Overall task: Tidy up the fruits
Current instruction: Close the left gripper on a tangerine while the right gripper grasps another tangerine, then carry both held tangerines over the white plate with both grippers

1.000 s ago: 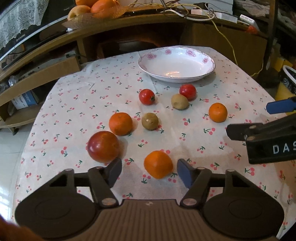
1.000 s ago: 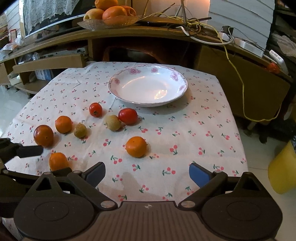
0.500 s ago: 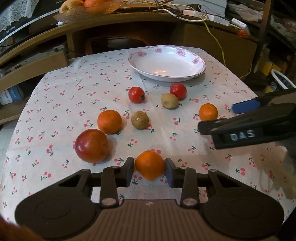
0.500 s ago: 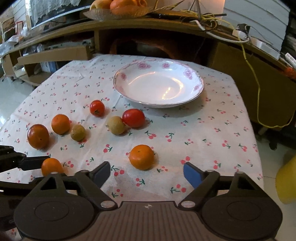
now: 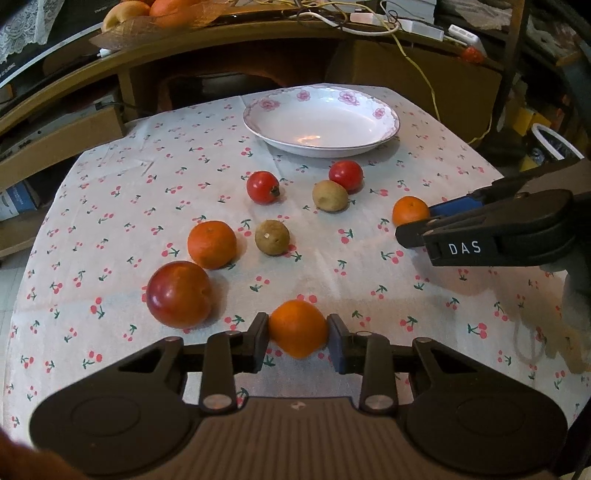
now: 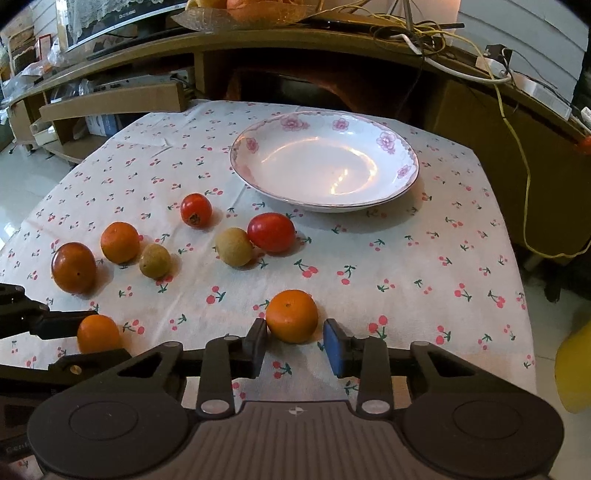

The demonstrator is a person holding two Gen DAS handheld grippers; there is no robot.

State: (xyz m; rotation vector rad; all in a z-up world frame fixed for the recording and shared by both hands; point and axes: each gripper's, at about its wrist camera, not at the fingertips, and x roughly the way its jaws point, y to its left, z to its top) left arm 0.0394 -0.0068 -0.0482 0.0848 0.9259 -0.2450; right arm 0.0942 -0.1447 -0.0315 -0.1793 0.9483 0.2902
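Currently both grippers are at fruit on the cherry-print tablecloth (image 6: pixel 388 258), a thin creased white cloth. Landmark: the plate (image 6: pixel 408 173), a shallow glossy white china dish with pink flowers on its rim, nothing in it.

Left gripper (image 5: pixel 297 338): pads clamped on a matte, dimpled near orange (image 5: pixel 297 326), the fruit farthest from the plate.

Right gripper (image 6: pixel 295 345): jaws closing around the right orange (image 6: pixel 291 315); left pad about touching, blue right pad with a small gap.

Loose on the cloth between the plate and the grippers:
- two smooth shiny tomatoes (image 6: pixel 271 232) (image 6: pixel 195 209), nearest the plate
- two dull brown, rough-skinned round fruits (image 6: pixel 234 246) (image 6: pixel 155 260)
- third orange (image 6: pixel 120 242)
- large glossy red fruit (image 6: pixel 74 267)

Behind the plate, a clear bowl (image 6: pixel 207 16) on the wooden shelf holds orange and yellow fruit.
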